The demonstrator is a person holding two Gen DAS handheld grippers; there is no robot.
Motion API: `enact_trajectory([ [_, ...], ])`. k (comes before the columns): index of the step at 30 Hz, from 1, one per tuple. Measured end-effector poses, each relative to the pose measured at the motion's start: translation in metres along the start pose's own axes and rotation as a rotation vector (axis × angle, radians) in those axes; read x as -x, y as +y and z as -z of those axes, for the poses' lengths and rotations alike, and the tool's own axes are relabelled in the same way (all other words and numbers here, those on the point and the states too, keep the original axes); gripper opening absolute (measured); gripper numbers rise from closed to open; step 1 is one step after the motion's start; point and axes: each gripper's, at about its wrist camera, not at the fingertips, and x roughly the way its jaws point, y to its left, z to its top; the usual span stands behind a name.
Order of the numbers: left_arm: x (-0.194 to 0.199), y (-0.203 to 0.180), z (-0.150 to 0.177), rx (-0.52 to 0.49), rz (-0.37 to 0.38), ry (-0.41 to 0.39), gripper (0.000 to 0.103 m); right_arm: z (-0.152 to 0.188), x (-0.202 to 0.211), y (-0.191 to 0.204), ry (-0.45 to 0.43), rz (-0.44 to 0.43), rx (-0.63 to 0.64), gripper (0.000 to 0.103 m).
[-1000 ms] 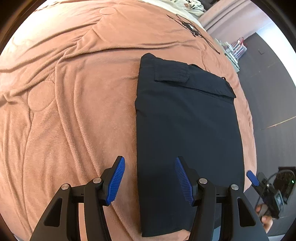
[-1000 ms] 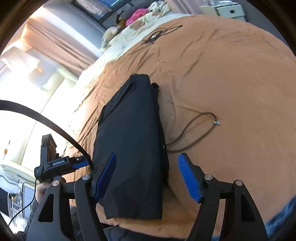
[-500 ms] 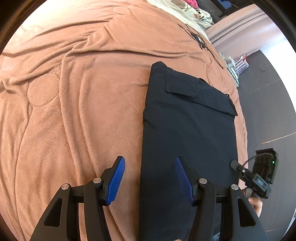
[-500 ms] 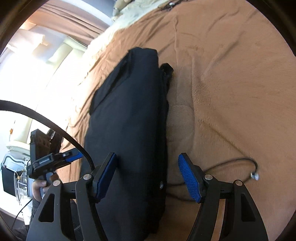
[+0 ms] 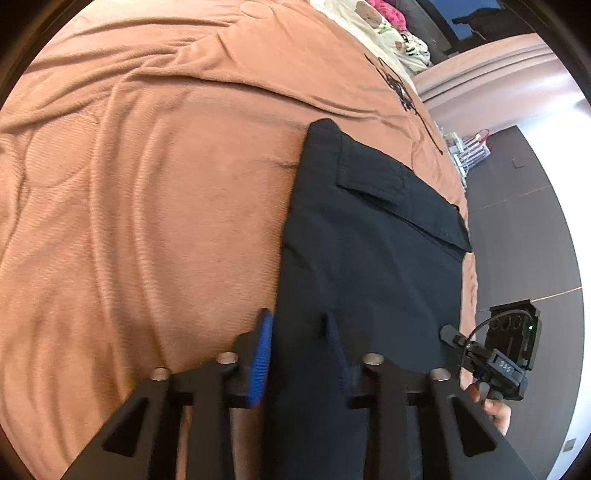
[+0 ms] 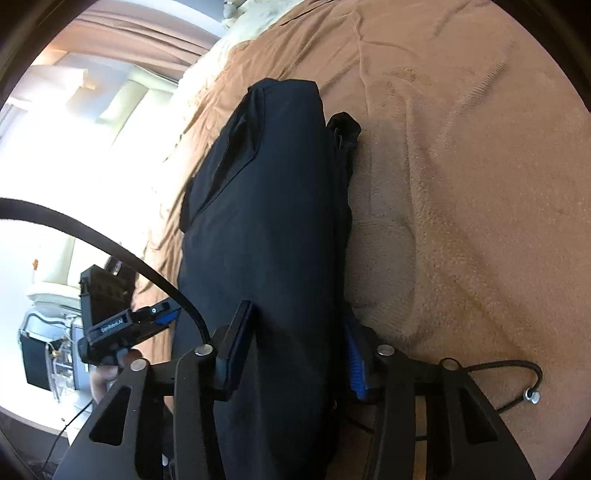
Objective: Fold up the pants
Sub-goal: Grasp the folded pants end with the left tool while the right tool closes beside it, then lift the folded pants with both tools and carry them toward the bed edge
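Folded black pants (image 5: 369, 240) lie on a brown blanket (image 5: 147, 184) on a bed. My left gripper (image 5: 299, 350) is at their near left edge. Its jaws are closing, and the fabric edge fills the gap between the blue pads. In the right wrist view the same pants (image 6: 266, 203) run away from me. My right gripper (image 6: 297, 347) straddles their near right side. Its jaws are closing too, with bunched cloth between them. Each view also shows the other gripper beside the pants: the right gripper (image 5: 495, 358) and the left gripper (image 6: 122, 325).
A black cable with a metal end (image 6: 517, 376) lies on the blanket just right of my right gripper. Another tangle of cable (image 5: 402, 96) and pillows (image 5: 388, 29) sit at the far end of the bed. Dark floor (image 5: 517, 240) lies beyond the bed's edge.
Both grippers narrowed their jaws onto the pants. The right gripper shifted left over the pants' near end, and the left one sank slightly toward the cloth.
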Motion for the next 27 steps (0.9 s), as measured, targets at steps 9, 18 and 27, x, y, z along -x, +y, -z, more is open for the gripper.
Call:
enact_trajectory([
  [9, 0.006, -0.008, -0.004, -0.029, -0.001, -0.005, 0.023, 0.005, 0.012, 0.004, -0.037, 0.034, 0.063, 0.032],
  [18, -0.006, 0.001, -0.019, 0.019, 0.015, 0.004, 0.035, -0.005, 0.001, -0.012, -0.032, 0.004, -0.012, 0.056],
  [27, -0.014, -0.003, -0.030, 0.021, 0.059, -0.005, 0.035, -0.019, -0.019, -0.019, 0.001, -0.092, -0.027, 0.056],
])
